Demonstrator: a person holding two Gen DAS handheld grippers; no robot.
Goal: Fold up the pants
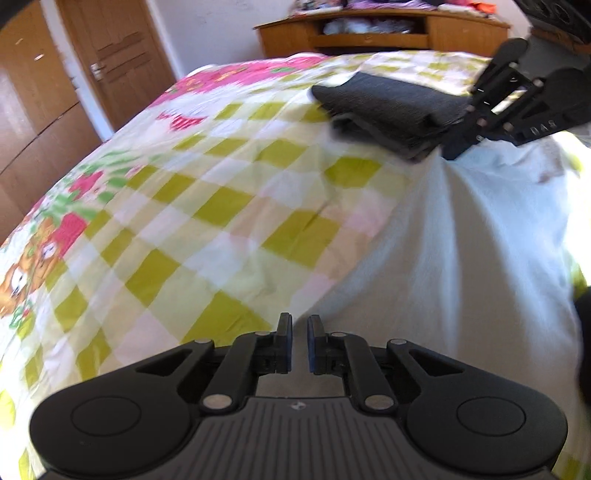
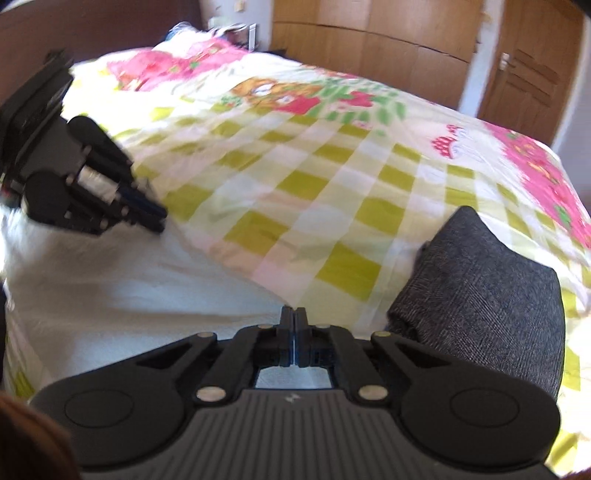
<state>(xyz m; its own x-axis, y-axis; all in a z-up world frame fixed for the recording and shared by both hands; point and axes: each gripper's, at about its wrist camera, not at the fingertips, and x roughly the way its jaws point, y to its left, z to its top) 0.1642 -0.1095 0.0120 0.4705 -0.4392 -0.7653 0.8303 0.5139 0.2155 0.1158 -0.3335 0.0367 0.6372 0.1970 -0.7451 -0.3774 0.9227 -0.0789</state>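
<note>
White pants point(image 1: 461, 258) lie spread along the near side of the bed point(image 1: 221, 206). In the left wrist view my left gripper point(image 1: 299, 326) is shut on their edge, with a narrow slit left between its pads. The right gripper point(image 1: 452, 153) pinches the same edge farther off, where the cloth rises into a ridge. In the right wrist view the right gripper point(image 2: 294, 314) has its pads pressed together at the edge of the white pants point(image 2: 129, 288). The left gripper point(image 2: 157, 219) bites that edge at the left.
A folded dark grey garment point(image 1: 388, 107) point(image 2: 487, 280) lies on the checked sheet point(image 2: 332, 166) just beside the right gripper. A wooden door point(image 1: 118, 55), wardrobes point(image 2: 369, 37) and a wooden desk point(image 1: 384, 31) stand beyond the bed.
</note>
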